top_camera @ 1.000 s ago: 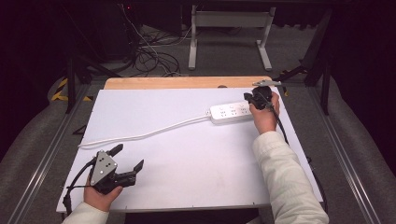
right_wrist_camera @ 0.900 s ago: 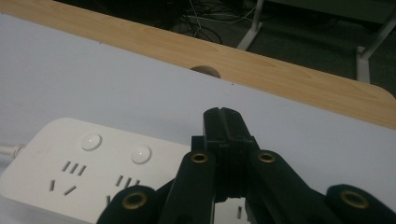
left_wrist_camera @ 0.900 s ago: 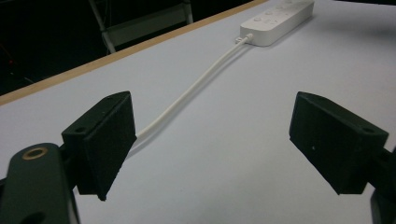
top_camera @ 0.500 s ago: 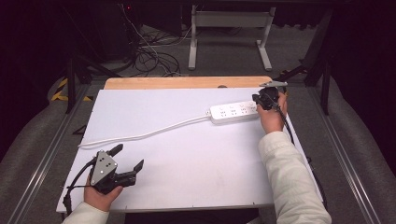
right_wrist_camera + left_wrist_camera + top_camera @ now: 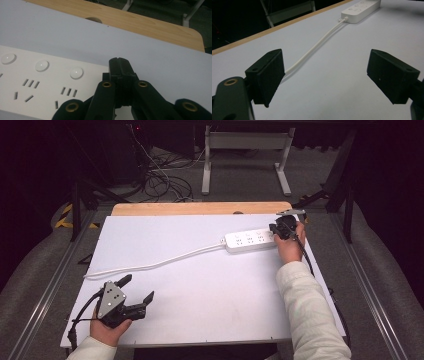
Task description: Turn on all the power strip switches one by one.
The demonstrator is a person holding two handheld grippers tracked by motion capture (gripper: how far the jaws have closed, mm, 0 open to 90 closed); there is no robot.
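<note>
White power strip (image 5: pixel 249 240) lying right of centre in the high view, cord (image 5: pixel 150 265) trailing to the left. Right gripper (image 5: pixel 121 67) pinched fully together, empty, tip poised over the strip's end, probably to press a switch. Left gripper (image 5: pixel 325 75) parked lower left, spread wide, holding nothing.

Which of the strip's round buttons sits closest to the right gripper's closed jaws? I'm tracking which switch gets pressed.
The end button, nearest the right gripper; the other two lie farther along the power strip.

light: dim room, bright table (image 5: pixel 200 270) | shadows: soft | focus: near claws blurred
</note>
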